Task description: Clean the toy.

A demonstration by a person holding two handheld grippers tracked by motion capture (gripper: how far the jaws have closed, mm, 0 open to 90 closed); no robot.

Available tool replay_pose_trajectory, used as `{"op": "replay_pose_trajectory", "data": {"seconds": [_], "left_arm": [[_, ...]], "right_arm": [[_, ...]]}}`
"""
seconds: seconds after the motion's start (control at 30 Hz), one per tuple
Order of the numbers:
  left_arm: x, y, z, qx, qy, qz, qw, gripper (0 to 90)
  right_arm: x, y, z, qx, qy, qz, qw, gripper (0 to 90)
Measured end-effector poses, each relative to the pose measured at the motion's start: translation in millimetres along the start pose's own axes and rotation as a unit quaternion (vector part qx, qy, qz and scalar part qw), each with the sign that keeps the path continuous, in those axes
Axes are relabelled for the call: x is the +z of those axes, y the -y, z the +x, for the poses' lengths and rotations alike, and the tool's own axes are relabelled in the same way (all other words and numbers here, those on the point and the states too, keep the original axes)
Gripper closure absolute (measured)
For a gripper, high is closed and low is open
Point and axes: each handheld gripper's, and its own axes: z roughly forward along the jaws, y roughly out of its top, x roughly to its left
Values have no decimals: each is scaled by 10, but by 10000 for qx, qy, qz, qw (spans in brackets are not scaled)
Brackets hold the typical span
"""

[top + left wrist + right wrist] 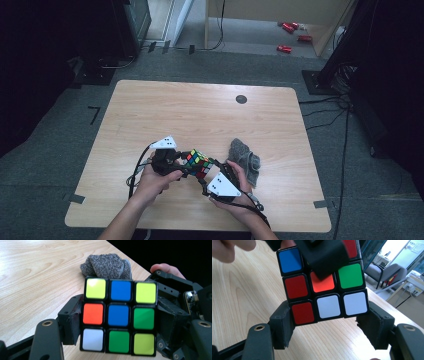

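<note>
Low in the middle of the high view, just above the desk [150,110], the puzzle cube [198,163], light, rigid, slick-faced and prone to twisting, is pinched on opposite sides by the left hand-held gripper [117,322] and right hand-held gripper [327,322], best gripped across flat faces.

No readable text, labels, brands or numbers anywhere. Cube [119,316] stickers plain colour, unmarked. Grey plates on grippers blank. Table [200,110] bare wood, unmarked. Red items on floor too small to read.
</note>
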Motion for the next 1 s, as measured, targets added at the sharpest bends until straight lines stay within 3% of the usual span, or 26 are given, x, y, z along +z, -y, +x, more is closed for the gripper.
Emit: {"op": "replay_pose_trajectory", "data": {"seconds": [0.17,0.33,0.5,0.67,0.73,0.83,1.0], "left_arm": [[-20,-6,8,1,-37,-20,10000,327],[-23,-7,7,16,-37,26,10000,335],[-35,-8,6,57,-11,112,9999,344],[-59,-14,7,54,-47,83,9999,349],[-108,-21,14,-29,-130,-211,9997,352],[-175,-29,19,-89,-236,-568,9981,353],[-202,-19,-46,62,-499,-1007,9936,354]], "right_arm": [[14,-10,82,-368,-42,68,9993,337],[16,-15,83,-420,-42,98,9991,336],[13,-21,90,-678,34,179,9975,336],[24,-20,83,-679,69,219,9974,333],[26,-22,58,-512,175,237,9983,365],[15,-2,-31,88,266,191,9994,366],[36,-12,-21,872,-55,178,9960,297]]}}
